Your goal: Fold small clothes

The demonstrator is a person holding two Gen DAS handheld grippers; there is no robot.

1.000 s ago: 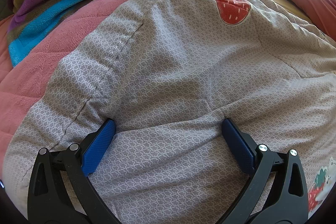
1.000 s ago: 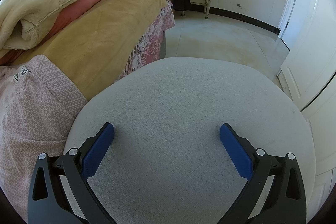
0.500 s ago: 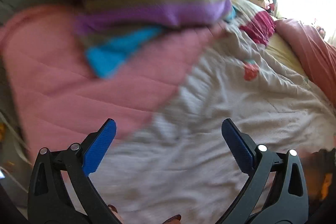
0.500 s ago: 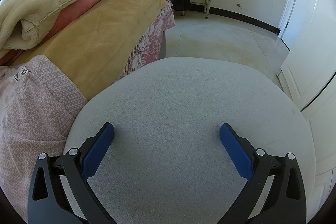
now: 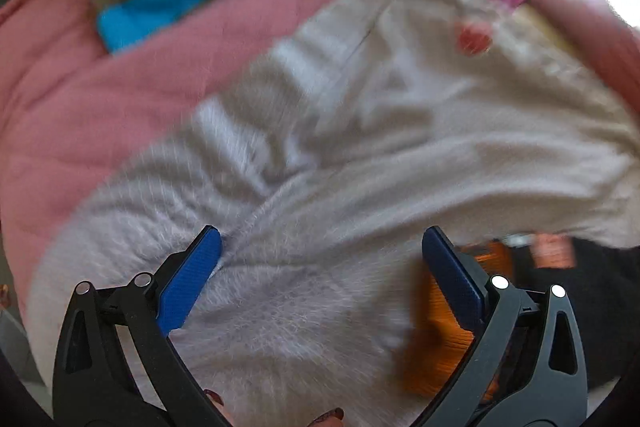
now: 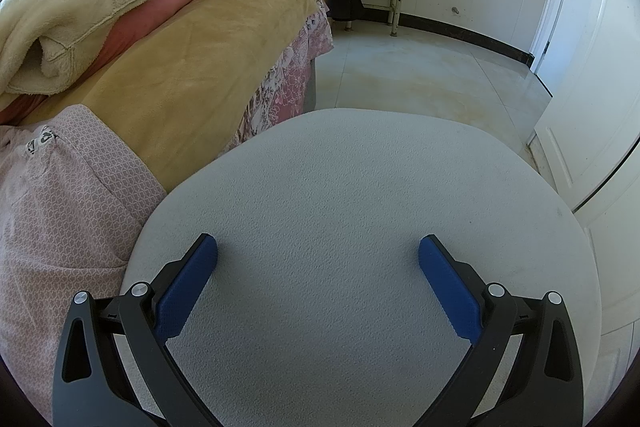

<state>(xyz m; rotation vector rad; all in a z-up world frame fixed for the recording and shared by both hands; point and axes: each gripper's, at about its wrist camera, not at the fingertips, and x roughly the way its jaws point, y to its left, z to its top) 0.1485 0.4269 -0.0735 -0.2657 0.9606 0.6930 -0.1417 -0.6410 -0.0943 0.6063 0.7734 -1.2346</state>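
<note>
Lying rumpled on the pink quilt (image 5: 100,115), the grey patterned garment (image 5: 360,147) fills the blurred left wrist view beneath the left hand-held gripper (image 5: 320,259), whose 2 fingers stand apart. Over the round grey table (image 6: 360,187), the right hand-held gripper (image 6: 318,267) gapes empty.
</note>
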